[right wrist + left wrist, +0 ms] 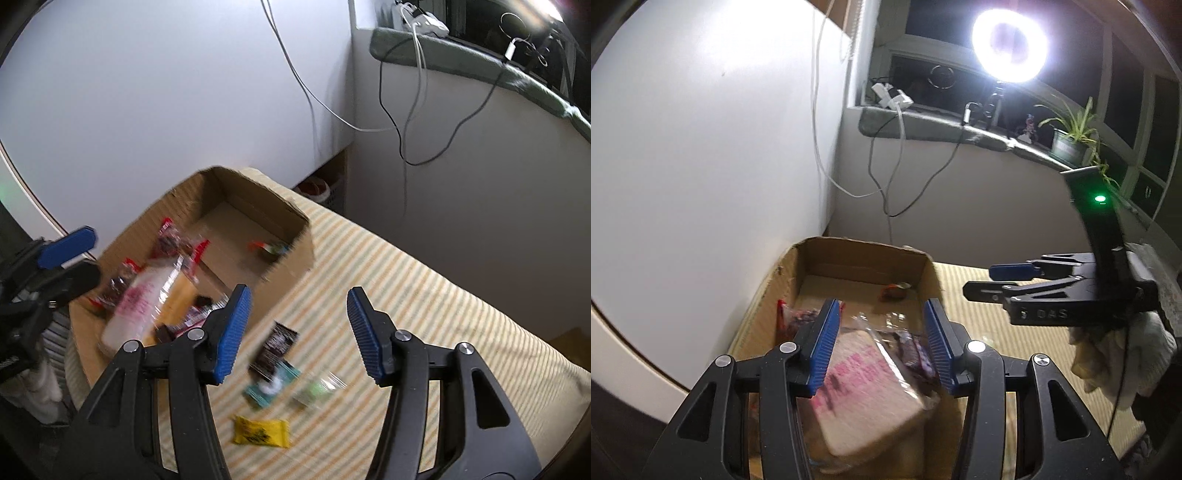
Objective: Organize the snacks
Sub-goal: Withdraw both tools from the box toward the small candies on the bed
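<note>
An open cardboard box [925, 273] stands on the striped cloth and holds several snacks. Among them are a clear-wrapped bread pack with pink print [866, 387], red-edged packets [788, 317] and a small wrapped sweet [894, 291]. My left gripper [881, 347] hovers open over the box, and the bread pack lies below it, not between its pads. My right gripper [299, 332] is open over loose snacks on the cloth: a dark packet [275, 347], a teal packet [271, 387], a clear green one [319, 391] and a yellow one [260, 430]. Neither gripper holds anything.
The box [291, 251] sits against a white wall. Cables [886, 177] hang from a windowsill with a ring lamp [1010, 40] and a potted plant [1069, 138]. The striped cloth [424, 295] extends to the right of the box. A gloved hand [1123, 354] holds the right gripper [993, 282].
</note>
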`<state>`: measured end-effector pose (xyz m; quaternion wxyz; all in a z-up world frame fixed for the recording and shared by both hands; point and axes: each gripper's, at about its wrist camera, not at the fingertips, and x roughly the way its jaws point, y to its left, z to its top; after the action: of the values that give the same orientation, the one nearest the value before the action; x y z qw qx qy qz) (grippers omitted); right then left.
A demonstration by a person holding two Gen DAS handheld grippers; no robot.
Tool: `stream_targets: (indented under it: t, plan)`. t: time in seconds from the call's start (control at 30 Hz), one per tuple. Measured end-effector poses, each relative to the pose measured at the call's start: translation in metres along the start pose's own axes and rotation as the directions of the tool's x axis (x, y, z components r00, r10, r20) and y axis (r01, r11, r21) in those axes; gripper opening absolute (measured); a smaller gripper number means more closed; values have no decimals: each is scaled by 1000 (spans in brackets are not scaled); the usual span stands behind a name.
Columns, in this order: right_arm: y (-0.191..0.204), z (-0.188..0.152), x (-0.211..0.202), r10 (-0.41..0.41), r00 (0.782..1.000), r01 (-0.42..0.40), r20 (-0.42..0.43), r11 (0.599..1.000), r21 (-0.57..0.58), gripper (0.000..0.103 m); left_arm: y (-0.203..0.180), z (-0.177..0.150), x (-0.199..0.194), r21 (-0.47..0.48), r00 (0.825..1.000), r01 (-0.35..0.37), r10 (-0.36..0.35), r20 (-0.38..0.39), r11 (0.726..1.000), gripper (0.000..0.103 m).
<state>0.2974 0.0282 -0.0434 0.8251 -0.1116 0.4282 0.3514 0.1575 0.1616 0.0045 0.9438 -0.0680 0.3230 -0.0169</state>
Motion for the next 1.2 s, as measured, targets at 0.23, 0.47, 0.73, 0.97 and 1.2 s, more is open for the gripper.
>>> stream_targets:
  t: [0.23,0.47,0.73,0.97,1.2]
  plan:
    - [-19,-21,2,-4,999,3,-45,1000,-19,57,-33,-14,-6,28,998,62,-61,-24,998,46]
    - [-29,-42,14,38,994,-40,-99,999,-22,51,-81,-37,-2,82,984,157,-150,-92,984,46]
    - [-32,-50,29,104,986,-106,-134,994,-8,47,-111,-58,23,94,959,234,-214,-188,968,46]
    - [-27,-50,46,138,976,-142,-171,990,-15,46,-122,-60,44,120,961,211,-184,-207,970,46]
    - [-21,-50,54,117,976,-128,-182,991,-50,40,-122,-62,62,136,965,178,-145,-218,975,46]
